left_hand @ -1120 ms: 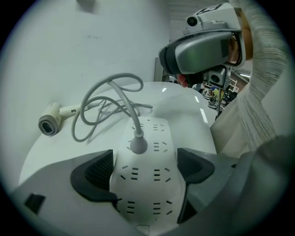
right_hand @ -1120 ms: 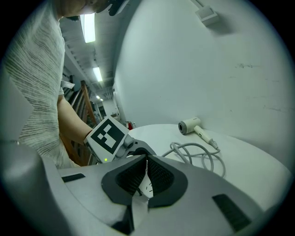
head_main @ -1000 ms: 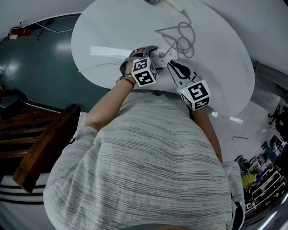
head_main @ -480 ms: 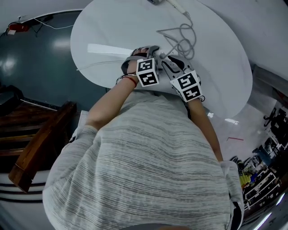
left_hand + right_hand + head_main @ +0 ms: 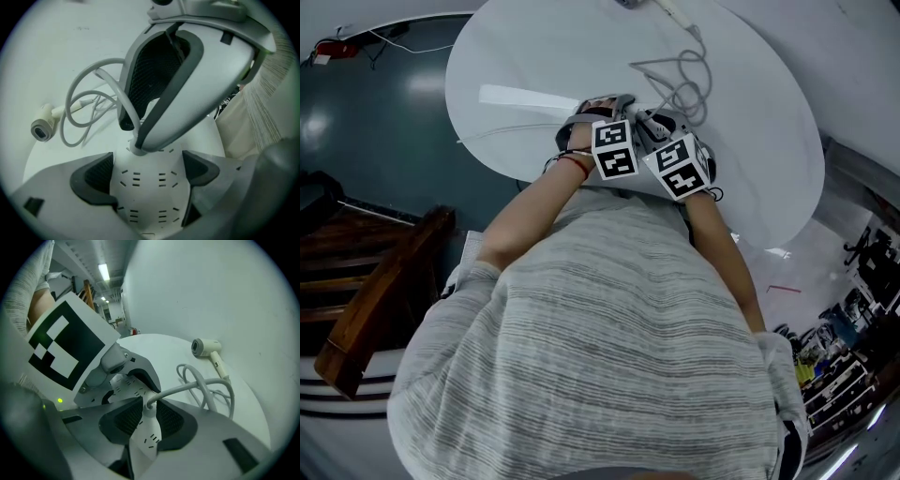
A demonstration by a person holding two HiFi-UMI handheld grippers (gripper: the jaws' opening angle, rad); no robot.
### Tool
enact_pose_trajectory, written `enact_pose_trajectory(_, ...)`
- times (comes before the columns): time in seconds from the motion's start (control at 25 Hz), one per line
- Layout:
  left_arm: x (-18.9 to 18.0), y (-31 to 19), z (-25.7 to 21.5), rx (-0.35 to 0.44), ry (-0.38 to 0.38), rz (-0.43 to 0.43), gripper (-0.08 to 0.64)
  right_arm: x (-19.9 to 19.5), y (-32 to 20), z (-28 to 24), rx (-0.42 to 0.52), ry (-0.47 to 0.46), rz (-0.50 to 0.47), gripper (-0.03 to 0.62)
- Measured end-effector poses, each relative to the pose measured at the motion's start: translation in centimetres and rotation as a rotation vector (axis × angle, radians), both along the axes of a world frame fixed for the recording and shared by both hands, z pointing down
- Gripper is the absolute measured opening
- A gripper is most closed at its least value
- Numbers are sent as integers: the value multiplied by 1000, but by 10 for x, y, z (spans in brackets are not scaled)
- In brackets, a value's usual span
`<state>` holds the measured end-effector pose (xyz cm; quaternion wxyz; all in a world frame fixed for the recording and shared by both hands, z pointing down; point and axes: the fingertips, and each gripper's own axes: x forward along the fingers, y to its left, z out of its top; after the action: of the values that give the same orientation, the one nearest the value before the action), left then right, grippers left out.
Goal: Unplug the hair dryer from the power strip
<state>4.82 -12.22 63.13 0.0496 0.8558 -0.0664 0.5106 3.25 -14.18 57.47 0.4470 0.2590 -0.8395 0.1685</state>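
The white power strip (image 5: 149, 190) lies on the white table (image 5: 534, 56), and my left gripper (image 5: 147, 171) is shut on it, one dark pad against each long edge. The hair dryer's plug (image 5: 149, 405) sits in the strip with its grey cable (image 5: 201, 383) leading off in loops. My right gripper (image 5: 149, 412) is shut on that plug, a ribbed pad on each side. The white hair dryer (image 5: 206, 348) lies at the table's far side. In the head view both grippers (image 5: 614, 108) (image 5: 654, 124) crowd together over the strip and hide it.
The cable coil (image 5: 684, 80) lies just beyond the grippers. The table's near edge runs under the person's wrists. A dark wooden bench (image 5: 384, 291) stands on the floor at the left, and shelves of clutter (image 5: 844, 347) at the right.
My right gripper has swung left and forward to the left gripper and now sits round the plug. The left gripper has stayed on the strip.
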Motion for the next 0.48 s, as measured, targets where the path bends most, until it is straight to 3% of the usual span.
enact_pose_trajectory(0.16, 1, 0, -1, -3, 0, 0, 449, -1, 1, 6, 8, 70, -69, 75)
enact_pose_trajectory(0.48, 1, 1, 0, 0, 3, 2, 449, -3, 1, 7, -53, 86, -32, 61)
